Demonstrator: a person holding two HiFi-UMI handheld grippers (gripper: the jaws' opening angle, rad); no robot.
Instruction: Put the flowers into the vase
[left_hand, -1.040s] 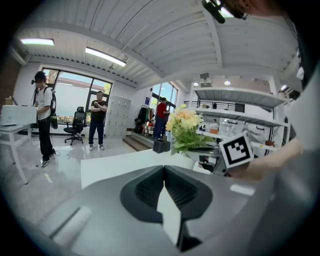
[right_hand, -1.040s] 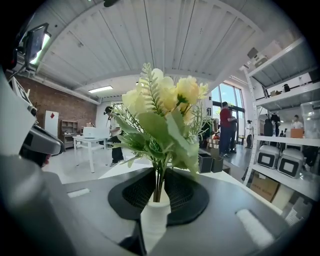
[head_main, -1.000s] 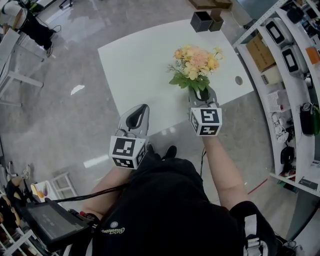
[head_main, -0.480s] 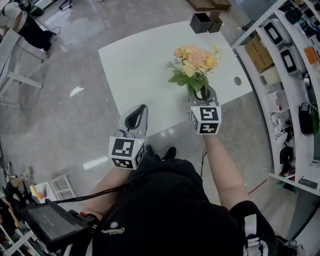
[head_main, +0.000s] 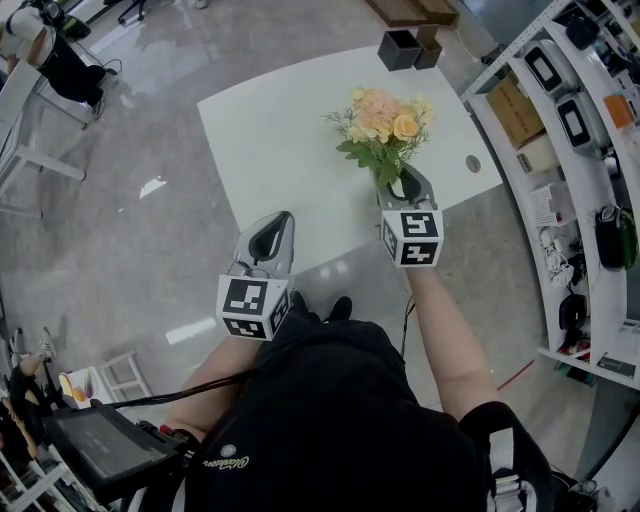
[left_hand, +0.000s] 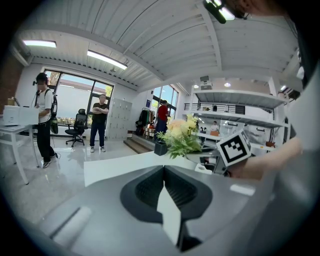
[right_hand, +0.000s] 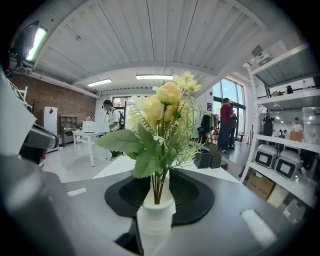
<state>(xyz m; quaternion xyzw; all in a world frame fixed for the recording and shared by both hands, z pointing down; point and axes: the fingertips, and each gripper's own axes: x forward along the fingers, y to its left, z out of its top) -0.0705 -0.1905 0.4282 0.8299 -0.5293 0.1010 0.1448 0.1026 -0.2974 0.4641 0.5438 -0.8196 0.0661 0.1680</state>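
Where flowers (head_main: 383, 118) stand: in vase (right_hand: 155, 220) on table (head_main: 270, 130).
Right gripper (head_main: 405, 182): jaws just opening, either side of vase.
Left gripper (head_main: 278, 222): closed, empty.
Far edge: two dark boxes (head_main: 400, 47); shelves (head_main: 560, 110) rightward.

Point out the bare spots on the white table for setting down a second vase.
The whole left half of the table is bare, from far edge to near edge, left of the flowers. A smaller strip lies right of them, around the round hole. Crowded: the near right edge, where the vase stands.
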